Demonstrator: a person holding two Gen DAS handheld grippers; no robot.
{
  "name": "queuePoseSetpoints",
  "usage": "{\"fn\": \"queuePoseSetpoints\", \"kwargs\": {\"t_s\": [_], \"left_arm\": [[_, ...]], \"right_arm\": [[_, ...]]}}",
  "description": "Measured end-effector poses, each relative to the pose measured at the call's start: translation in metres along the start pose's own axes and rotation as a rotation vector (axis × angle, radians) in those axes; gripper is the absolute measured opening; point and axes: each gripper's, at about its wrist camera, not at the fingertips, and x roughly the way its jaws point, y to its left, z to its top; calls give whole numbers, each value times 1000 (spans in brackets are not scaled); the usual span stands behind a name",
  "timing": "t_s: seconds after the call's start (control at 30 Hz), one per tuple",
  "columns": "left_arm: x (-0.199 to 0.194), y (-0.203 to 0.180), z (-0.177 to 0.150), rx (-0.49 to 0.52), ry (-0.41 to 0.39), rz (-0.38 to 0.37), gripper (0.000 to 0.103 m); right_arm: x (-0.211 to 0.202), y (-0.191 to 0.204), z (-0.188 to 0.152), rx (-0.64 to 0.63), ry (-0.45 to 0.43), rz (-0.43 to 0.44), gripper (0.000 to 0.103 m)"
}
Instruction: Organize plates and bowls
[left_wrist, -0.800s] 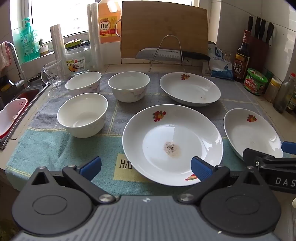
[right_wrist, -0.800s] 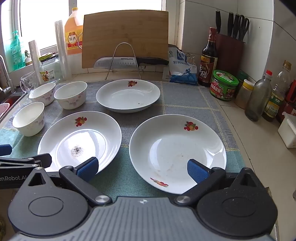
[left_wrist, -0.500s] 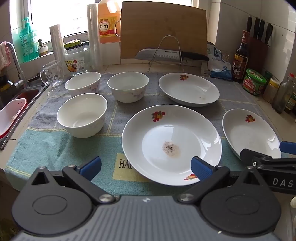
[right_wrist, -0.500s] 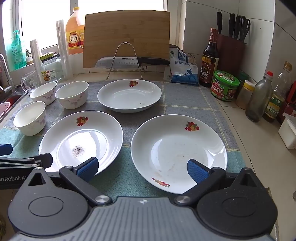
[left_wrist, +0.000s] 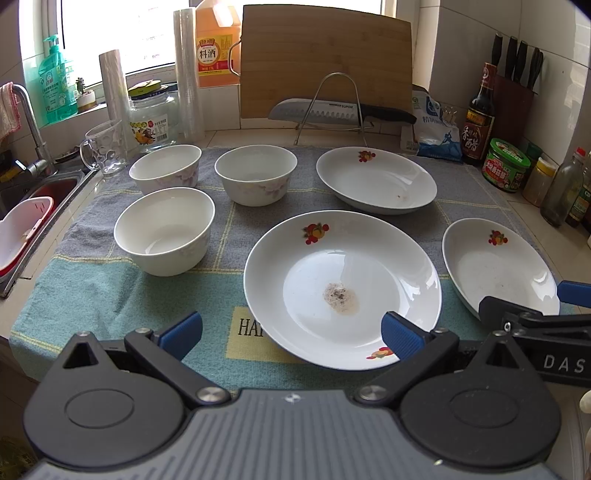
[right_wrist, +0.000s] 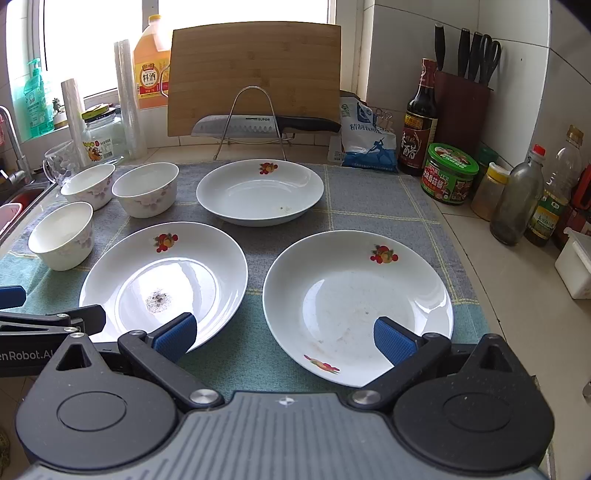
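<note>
Three white plates with fruit prints lie on a checked towel: a near one with a speckled stain, a far one and a right one. Three white bowls stand at the left: a near bowl, a back-left bowl and a back-middle bowl. My left gripper hovers open over the stained plate's near rim. Above the right plate, my right gripper is open too, with nothing held. The stained plate lies left of it.
A sink with a red-and-white basket lies at the left edge. Behind the towel stand a glass mug, a jar, a cutting board, a knife on a wire rack, sauce bottles and a knife block.
Both views have drifted slightly, the scene shifting a little; the plates and bowls have not moved and both grippers stay open.
</note>
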Motion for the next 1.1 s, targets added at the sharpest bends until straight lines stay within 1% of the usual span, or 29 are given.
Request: {"fn": "queuePoseSetpoints", "kwargs": {"t_s": [1.1], "left_arm": [[-3, 2, 1, 4, 1, 7, 102]], "right_arm": [[-3, 2, 1, -5, 0, 7, 103]]}}
